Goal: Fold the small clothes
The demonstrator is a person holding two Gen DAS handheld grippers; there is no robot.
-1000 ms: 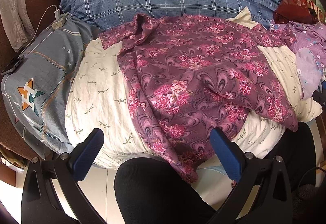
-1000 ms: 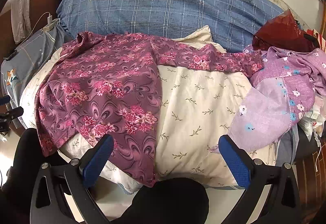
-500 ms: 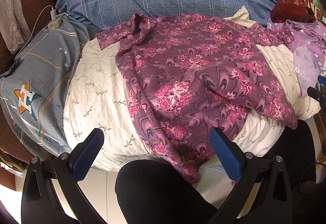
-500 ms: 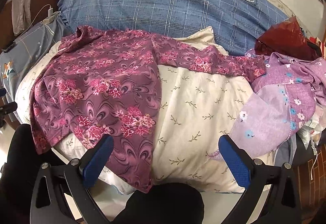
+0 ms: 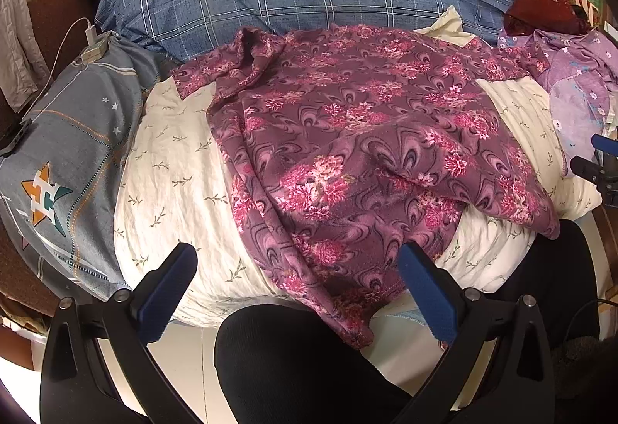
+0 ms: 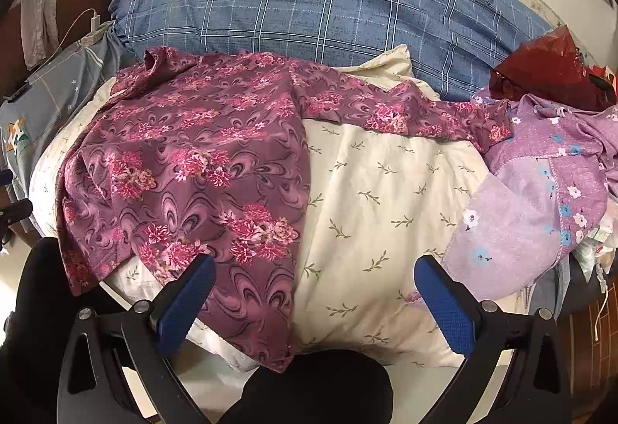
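While you hold both tools back over your knees, nothing is gripped yet. Starting at the left edge of the bed, the grey-blue pillow point(image 5: 73, 138) with its star patch lies flat, out of the folding space. Your left gripper point(image 5: 295, 292) has its blue-padded fingers spread wide apart and empty, aimed at the near hem of the maroon floral top point(image 5: 347, 153). That top is spread across the cream quilt point(image 6: 386, 192), probably laid out so you can fold it; its knit looks soft and limp, with creases through the middle and the hem drooping over the quilt's near edge onto your dark trouser leg point(image 5: 293, 366). One sleeve runs along the quilt's far edge toward the right. Your right gripper point(image 6: 313, 304) is likewise wide open and holds nothing, hanging above bare quilt. At the right edge the lilac flowered garment point(image 6: 533, 204) lies crumpled, seemingly waiting its turn.
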